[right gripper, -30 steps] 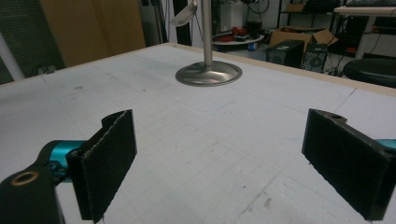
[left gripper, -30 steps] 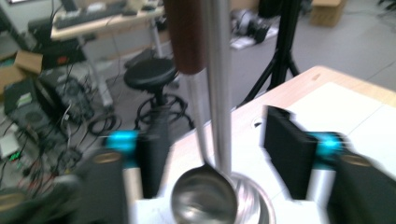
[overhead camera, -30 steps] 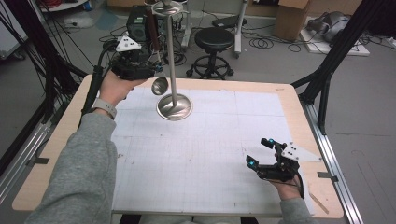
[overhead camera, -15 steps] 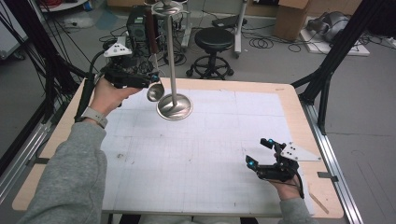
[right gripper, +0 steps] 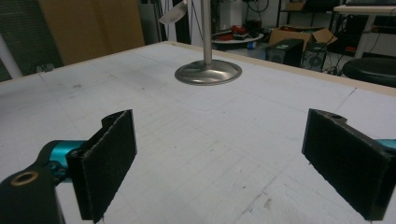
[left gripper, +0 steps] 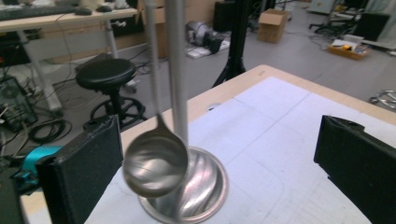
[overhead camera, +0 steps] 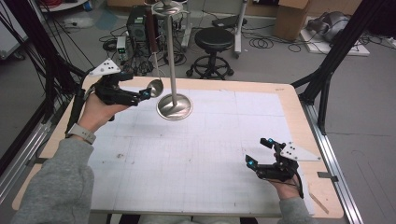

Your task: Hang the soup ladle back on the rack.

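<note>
A steel stand has a round base (overhead camera: 174, 106) on the white mat and a tall pole (overhead camera: 170, 46). A steel ladle (overhead camera: 155, 87) hangs from its top, bowl down, just left of the pole. My left gripper (overhead camera: 144, 94) is held above the table's far left, pointing at the ladle bowl (left gripper: 154, 163). Its jaws have just opened and stand wide, with the bowl hanging free ahead of them, touching neither pad. My right gripper (overhead camera: 258, 151) rests open near the front right, nothing between its fingers, facing the stand base (right gripper: 208, 72).
The white gridded mat (overhead camera: 205, 154) covers most of the wooden table (overhead camera: 285, 91). Behind the far edge stand a black stool (overhead camera: 214, 42), a computer tower (overhead camera: 135, 18) and floor cables. Black frame posts (overhead camera: 327, 70) rise at the table's far corners.
My left gripper has drawn back to the left and a little down, away from the ladle, which now hangs free. The right gripper has not moved.
</note>
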{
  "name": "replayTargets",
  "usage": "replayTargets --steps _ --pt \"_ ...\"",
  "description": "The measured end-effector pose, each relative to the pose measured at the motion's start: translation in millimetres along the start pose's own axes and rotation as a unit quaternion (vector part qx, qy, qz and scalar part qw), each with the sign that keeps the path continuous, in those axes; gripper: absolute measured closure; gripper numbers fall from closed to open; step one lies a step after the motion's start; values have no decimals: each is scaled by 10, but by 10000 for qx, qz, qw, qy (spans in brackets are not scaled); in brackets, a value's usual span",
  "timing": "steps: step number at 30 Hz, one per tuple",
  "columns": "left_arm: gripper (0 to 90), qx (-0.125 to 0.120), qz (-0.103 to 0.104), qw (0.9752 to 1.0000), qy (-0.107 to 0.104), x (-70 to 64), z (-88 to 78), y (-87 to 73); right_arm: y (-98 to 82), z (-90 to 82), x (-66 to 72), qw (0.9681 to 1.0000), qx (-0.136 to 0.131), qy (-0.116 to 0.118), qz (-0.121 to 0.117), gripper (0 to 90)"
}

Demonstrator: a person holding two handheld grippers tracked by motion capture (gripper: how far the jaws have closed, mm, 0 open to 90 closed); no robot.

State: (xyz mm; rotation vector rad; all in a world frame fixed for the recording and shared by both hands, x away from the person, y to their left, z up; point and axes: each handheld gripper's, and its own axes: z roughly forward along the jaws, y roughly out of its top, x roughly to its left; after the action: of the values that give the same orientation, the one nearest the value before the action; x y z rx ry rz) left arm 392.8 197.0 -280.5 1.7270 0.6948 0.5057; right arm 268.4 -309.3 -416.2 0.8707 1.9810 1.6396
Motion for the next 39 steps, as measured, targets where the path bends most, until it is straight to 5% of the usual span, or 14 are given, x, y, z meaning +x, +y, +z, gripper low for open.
replayTargets --steps 11,20,28,39 --pt "17 -40 404 9990 -200 -249 -50 -181 4 4 6 10000 -9 -18 7 92" --pt "18 -95 527 9979 -376 -428 -69 -429 6 9 12 10000 8 -3 43 92" --pt "18 -314 359 9987 -168 -348 -234 -549 8 11 13 10000 9 -4 34 91" --pt "18 -209 161 9996 88 -218 -408 -835 6 27 8 10000 15 -10 -7 92"
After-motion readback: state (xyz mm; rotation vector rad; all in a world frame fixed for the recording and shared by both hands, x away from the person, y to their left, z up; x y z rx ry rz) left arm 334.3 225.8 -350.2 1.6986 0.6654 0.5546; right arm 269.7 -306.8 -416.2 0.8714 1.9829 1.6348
